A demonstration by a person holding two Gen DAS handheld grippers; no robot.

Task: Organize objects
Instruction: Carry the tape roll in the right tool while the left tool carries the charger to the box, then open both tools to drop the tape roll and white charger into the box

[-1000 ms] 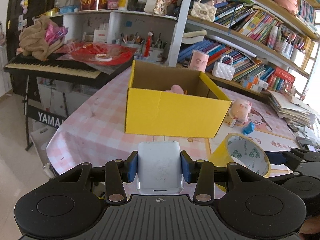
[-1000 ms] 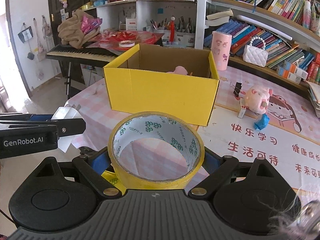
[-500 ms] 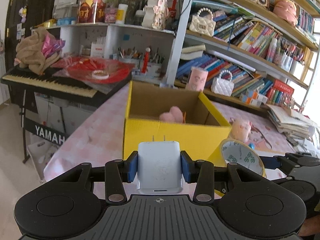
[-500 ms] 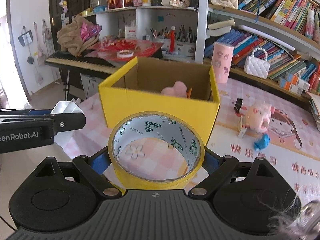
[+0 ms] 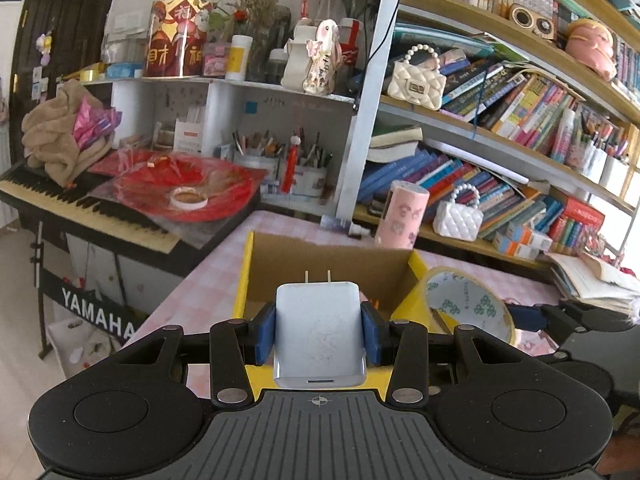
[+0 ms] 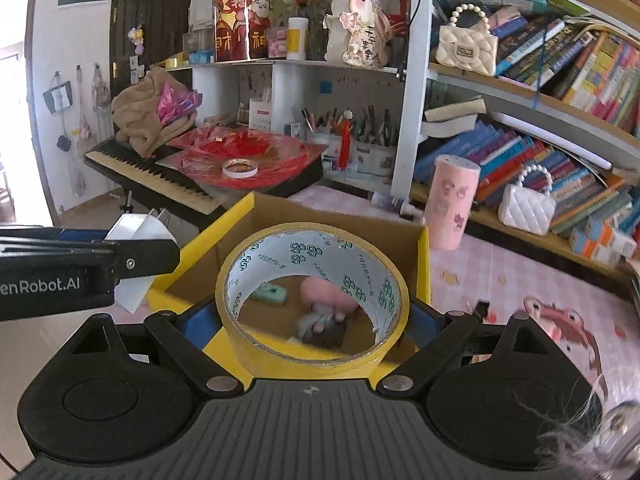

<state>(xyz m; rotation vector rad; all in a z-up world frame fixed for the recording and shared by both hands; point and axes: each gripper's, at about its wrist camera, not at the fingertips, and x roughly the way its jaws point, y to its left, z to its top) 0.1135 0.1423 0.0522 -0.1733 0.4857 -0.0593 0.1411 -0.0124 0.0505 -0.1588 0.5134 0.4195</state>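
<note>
White charger point(image 5: 320, 330) clamped in left gripper point(image 5: 319, 332), frame centre; right gripper point(image 6: 312, 316) grips yellow tape roll point(image 6: 312, 300) over box point(image 6: 423, 272).

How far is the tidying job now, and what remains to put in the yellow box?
Done: a pink plush toy and a mint green item already lie in the yellow box. In hand: the left gripper holds a white charger, the right gripper a yellow tape roll, both at the box. Left: releasing both inside.
</note>
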